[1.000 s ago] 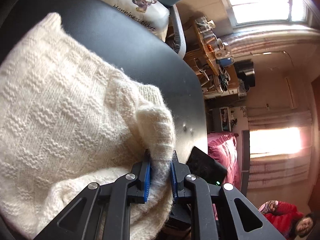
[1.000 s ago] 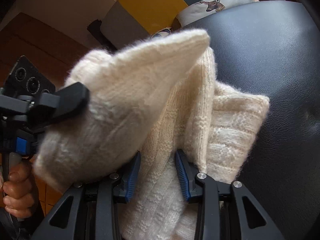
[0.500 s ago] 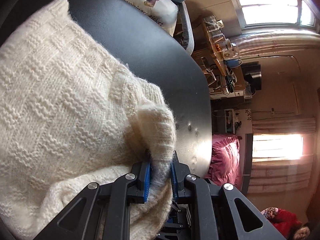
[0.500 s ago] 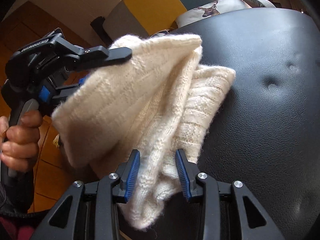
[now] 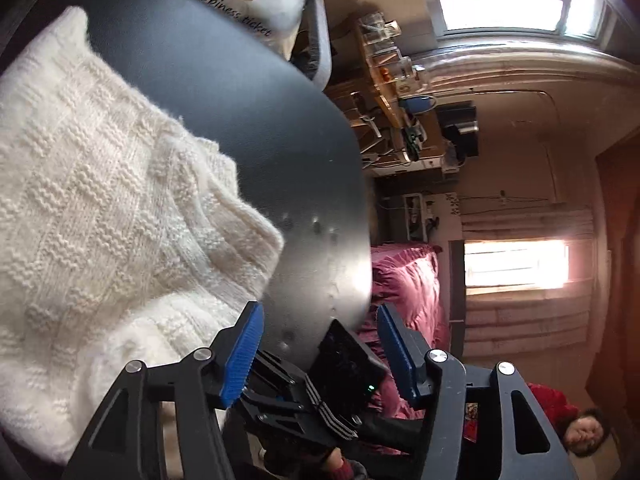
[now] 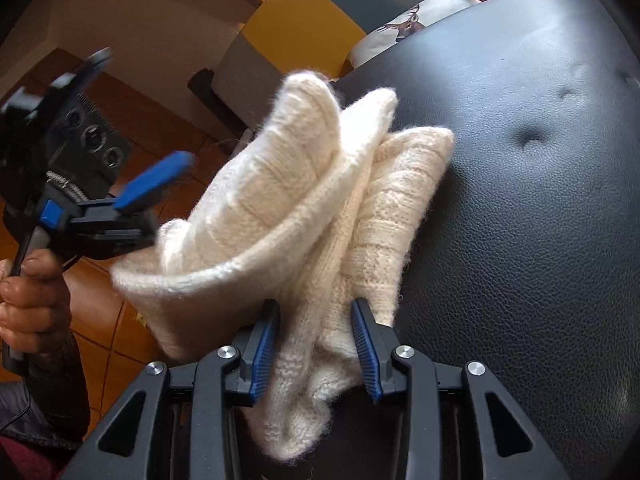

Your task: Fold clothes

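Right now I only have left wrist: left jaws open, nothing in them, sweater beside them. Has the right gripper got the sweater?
Observer: Yes. In right wrist, the right gripper is shut on a thick bunch of the sweater; fabric fills the gap.
Operator: Sweater flat on the seat?
Observer: No. It stands up in loose folds, one side resting on the black seat, the other out past the seat edge over the tiled floor.
Operator: Left gripper clear of it?
Observer: The left gripper is open at the sweater's left side. Motion blur hides whether its lower finger touches the knit.
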Tool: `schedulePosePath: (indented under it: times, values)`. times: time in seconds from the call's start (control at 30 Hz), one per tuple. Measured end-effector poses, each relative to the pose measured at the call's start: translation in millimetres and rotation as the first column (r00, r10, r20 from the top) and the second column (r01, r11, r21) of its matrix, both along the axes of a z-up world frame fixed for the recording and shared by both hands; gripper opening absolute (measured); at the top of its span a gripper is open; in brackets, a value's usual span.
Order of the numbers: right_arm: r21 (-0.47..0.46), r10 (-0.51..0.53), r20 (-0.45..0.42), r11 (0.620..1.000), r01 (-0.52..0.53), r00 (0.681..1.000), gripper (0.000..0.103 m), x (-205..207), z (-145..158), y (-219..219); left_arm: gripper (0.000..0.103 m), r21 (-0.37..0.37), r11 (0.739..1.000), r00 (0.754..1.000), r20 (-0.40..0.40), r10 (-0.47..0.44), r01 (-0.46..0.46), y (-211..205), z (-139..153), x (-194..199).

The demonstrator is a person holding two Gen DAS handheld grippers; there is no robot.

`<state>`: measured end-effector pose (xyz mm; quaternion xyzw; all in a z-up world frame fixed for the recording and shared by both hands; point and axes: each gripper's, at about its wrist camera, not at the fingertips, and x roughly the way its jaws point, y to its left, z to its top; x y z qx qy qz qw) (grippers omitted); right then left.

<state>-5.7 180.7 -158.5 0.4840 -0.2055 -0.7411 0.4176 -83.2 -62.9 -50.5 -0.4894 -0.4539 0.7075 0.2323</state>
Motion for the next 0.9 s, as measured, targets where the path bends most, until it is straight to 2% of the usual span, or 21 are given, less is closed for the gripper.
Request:
schedulePosePath:
  times: [0.07, 0.13, 0.17, 0.23, 0.3, 0.4, 0.47, 0.53, 0.6, 0.67, 0.73, 0.8, 0.83, 0.9]
  values:
    - [0.017, -0.010, -0.040, 1.000, 0.011, 0.999, 0.038, 8.0, 13.1, 8.0, 0.064, -0.040, 0.999, 0.998, -0.061, 0.029, -0.032, -27.0, 14.9, 16.6]
    - [0.022, 0.003, -0.111, 1.000, 0.000, 0.994, 0.039, 17.9, 35.6, 18.9, 0.066, -0.144, 0.987, 0.992, -0.114, 0.055, -0.072, -58.7, 21.4, 38.9]
    - [0.021, 0.016, -0.146, 1.000, -0.013, 0.989, 0.040, 22.5, 48.6, 24.1, 0.066, -0.218, 0.971, 0.988, -0.141, 0.066, -0.096, -73.8, 21.5, 51.0]
    - [0.027, 0.077, -0.209, 0.997, -0.073, 0.975, 0.044, 26.2, 77.7, 25.8, 0.066, -0.356, 0.923, 0.979, -0.186, 0.081, -0.144, -102.8, 18.3, 75.8]
    - [0.049, 0.178, -0.253, 0.984, -0.171, 0.951, 0.044, 22.6, 104.1, 5.7, 0.066, -0.410, 0.897, 0.975, -0.202, 0.088, -0.166, -122.1, 4.8, 96.3]
    - [0.109, 0.352, -0.289, 0.936, -0.335, 0.890, 0.049, 15.5, 134.5, -48.3, 0.066, -0.440, 0.882, 0.970, -0.232, 0.071, -0.169, -126.6, -11.5, 116.1]
    - [0.177, 0.458, -0.273, 0.889, -0.424, 0.846, 0.050, 14.0, 143.6, -78.1, 0.066, -0.416, 0.895, 0.967, -0.247, 0.059, -0.161, -124.3, -20.8, 117.7]
    - [0.261, 0.525, -0.229, 0.844, -0.468, 0.819, 0.050, 7.7, 138.1, -100.9, 0.066, -0.429, 0.886, 0.966, -0.251, 0.068, -0.174, -121.5, -27.5, 112.8]
    - [0.259, 0.597, -0.099, 0.788, -0.559, 0.796, 0.050, -4.6, 131.1, -121.1, 0.066, -0.451, 0.876, 0.966, -0.253, 0.059, -0.172, -118.1, -32.6, 109.2]
    - [0.274, 0.618, 0.018, 0.753, -0.598, 0.786, 0.050, -13.0, 119.3, -134.3, 0.066, -0.437, 0.884, 0.964, -0.259, 0.051, -0.165, -117.8, -36.0, 109.7]
    - [0.299, 0.632, 0.079, 0.723, -0.623, 0.771, 0.048, -13.9, 107.1, -142.7, 0.066, -0.430, 0.888, 0.957, -0.286, 0.040, -0.166, -121.0, -36.8, 114.7]
    - [0.342, 0.635, 0.111, 0.698, -0.629, 0.765, 0.028, -7.2, 98.5, -142.5, 0.066, -0.425, 0.893, 0.952, -0.307, 0.011, -0.147, -117.0, -38.6, 114.3]
    - [0.368, 0.637, 0.121, 0.684, -0.630, 0.762, 0.009, -1.4, 95.7, -139.8, 0.066, -0.436, 0.890, 0.949, -0.315, -0.014, -0.132, -112.5, -39.3, 114.1]
    - [0.402, 0.639, 0.134, 0.664, -0.631, 0.758, 0.007, 10.4, 89.9, -130.4, 0.066, -0.490, 0.869, 0.943, -0.317, -0.100, -0.072, -97.9, -43.0, 113.5]
